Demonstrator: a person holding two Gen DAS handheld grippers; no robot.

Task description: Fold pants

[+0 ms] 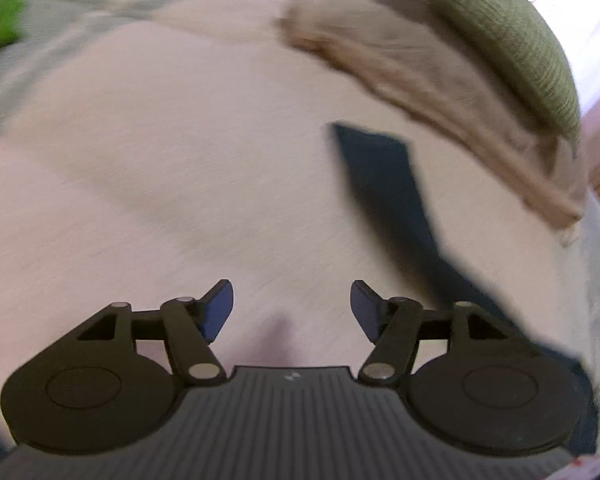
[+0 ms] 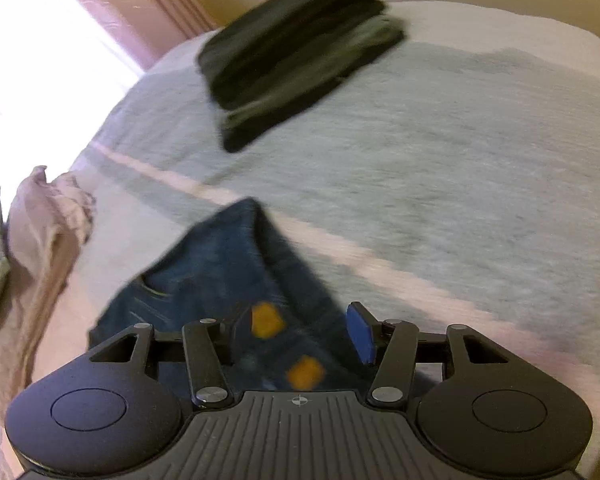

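While jaws wide: jeans (image 2: 220, 276) between right ones.

On the bed there is one pair of blue jeans (image 2: 220, 264), one stack of dark folded clothes (image 2: 300, 56), one beige garment (image 1: 420, 92) and one green cushion (image 1: 512, 36).

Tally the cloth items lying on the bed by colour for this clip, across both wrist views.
Blue: 1, the jeans
Dark black-grey: 1, a folded stack, its layers too blurred to count
Tan: 1, a crumpled cloth
Olive green: 1, a ribbed cushion
Total: 4
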